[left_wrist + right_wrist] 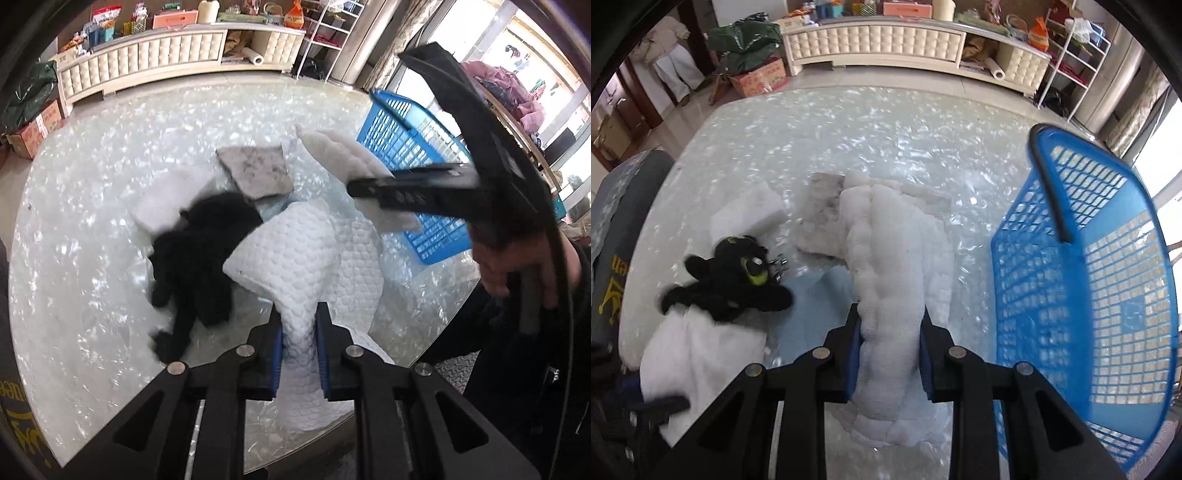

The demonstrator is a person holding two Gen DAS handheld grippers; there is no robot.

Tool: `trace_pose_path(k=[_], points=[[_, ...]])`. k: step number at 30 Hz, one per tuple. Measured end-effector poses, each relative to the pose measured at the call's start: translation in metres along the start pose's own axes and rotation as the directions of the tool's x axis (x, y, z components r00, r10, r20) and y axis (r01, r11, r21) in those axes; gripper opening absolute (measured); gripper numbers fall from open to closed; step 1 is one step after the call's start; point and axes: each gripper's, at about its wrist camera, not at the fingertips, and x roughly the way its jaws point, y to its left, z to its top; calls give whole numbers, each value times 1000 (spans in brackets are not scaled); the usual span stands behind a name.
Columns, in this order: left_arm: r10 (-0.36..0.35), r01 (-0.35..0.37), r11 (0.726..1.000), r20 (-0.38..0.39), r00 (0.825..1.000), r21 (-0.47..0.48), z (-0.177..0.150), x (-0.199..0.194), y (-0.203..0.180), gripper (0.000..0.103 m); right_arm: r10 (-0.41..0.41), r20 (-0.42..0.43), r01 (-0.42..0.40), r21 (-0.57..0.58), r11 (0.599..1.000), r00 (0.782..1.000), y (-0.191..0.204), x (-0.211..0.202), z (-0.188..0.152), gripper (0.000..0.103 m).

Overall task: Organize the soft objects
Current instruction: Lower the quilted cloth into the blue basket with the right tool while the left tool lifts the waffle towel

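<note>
White quilted cloth (295, 258) with a fish-scale stitch is pinched between the blue pads of the left gripper (299, 343), rising off the pearly glass table (92, 258). A second white puffy padded cloth (890, 266) is clamped in the right gripper (890, 350), held just left of the blue plastic basket (1089, 295). A black plush toy (738, 284) with a green eye lies on the table beside them, with a grey, possibly foam, square pad (255, 170) behind. A cream cabinet (879, 40) stands beyond.
</note>
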Motion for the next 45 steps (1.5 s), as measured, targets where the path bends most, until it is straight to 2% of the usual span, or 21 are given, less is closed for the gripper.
trace_pose_path(k=[10,14,21,28,34,41,45], points=[[35,-37,999,79,996,28,25,-25,-26,14,36,80,-27,-106,994,996,-7,-78,-32,25],[31,-36,998,108,994,51,39,-31,-44,14,35,98,-21,-141,990,995,-25,-109,-44,25],[19,-31,996,132,991,89,58,-28,-76,14,21,107,-5,-145,989,994,-68,-128,-45,25],[33,-44,994,107,994,103,68,-10,-85,14,-32,79,48,-203,978,996,-110,-122,-50,25],[58,-65,993,78,995,102,74,0,-90,14,-73,27,78,-267,961,997,-137,-96,-55,25],[75,-80,991,52,996,106,82,10,-95,14,-96,-56,67,-390,918,994,-146,-53,-61,25],[86,-89,990,36,996,106,86,16,-97,14,-94,-93,46,-421,906,991,-146,-33,-59,25]])
